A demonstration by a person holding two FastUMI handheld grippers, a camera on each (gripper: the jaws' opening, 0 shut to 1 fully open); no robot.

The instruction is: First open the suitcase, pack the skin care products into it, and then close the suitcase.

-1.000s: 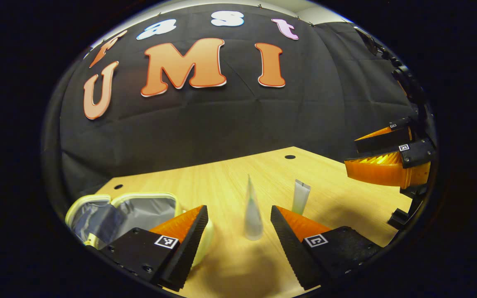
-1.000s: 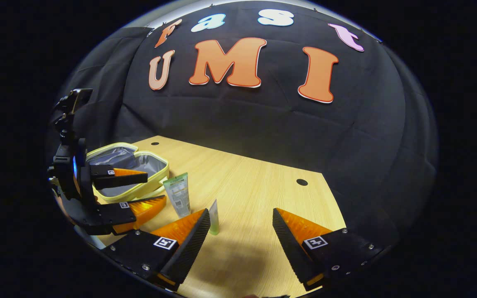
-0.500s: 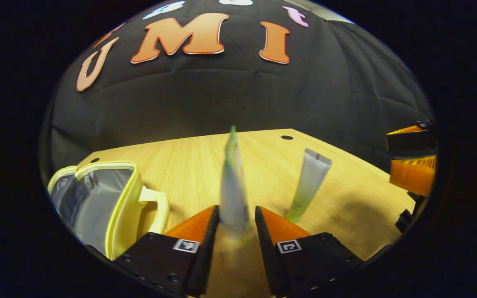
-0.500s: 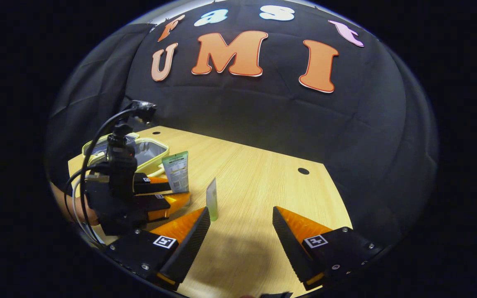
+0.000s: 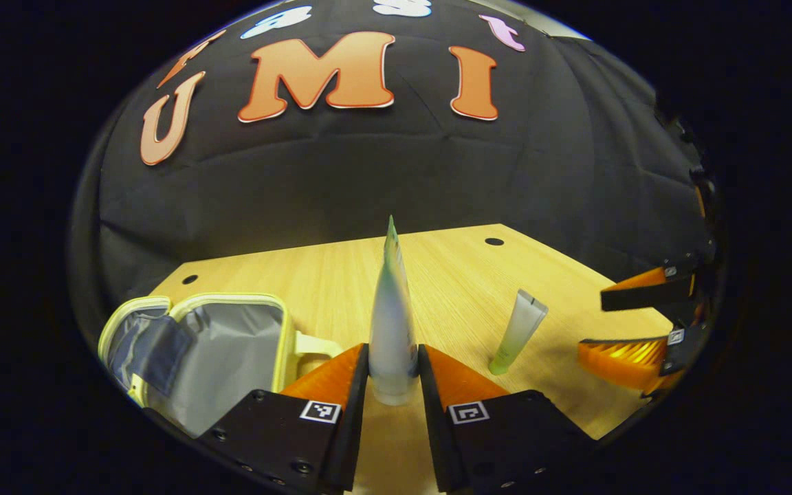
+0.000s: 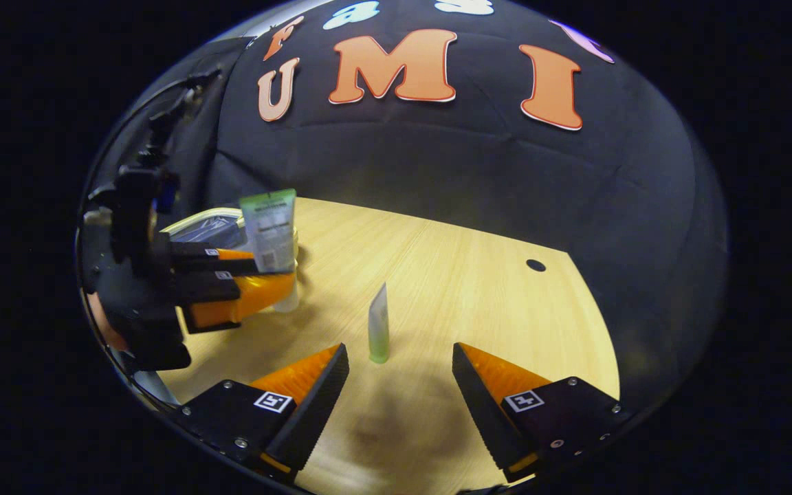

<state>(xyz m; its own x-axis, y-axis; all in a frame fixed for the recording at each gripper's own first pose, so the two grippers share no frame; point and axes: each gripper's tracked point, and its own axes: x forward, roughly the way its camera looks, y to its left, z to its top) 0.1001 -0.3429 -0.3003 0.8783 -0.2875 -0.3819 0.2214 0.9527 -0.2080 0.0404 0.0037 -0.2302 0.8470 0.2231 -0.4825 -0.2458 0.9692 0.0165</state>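
Observation:
My left gripper (image 5: 393, 354) is shut on a white tube with a green crimped end (image 5: 390, 302), held upright and edge-on. In the right gripper view the same tube (image 6: 270, 230) hangs lifted off the table in the left gripper (image 6: 276, 268). The small yellow suitcase (image 5: 217, 350) lies open to the left, its grey lining showing; part of it (image 6: 196, 221) shows behind the left gripper. A smaller pale green tube (image 6: 378, 330) stands cap down just ahead of my open right gripper (image 6: 399, 371), between its finger lines. The small tube (image 5: 520, 330) stands left of the right gripper (image 5: 592, 323).
A light wooden table (image 6: 471, 289) with round cable holes (image 6: 535, 265) carries everything. Black cloth closes off the back and sides. Bare wood stretches to the right of the small tube. A cabled camera mount rides on top of the left gripper.
My left gripper went from open around the white tube to shut on it and lifted it off the table. My right gripper shifted so the small tube sits centred ahead of it.

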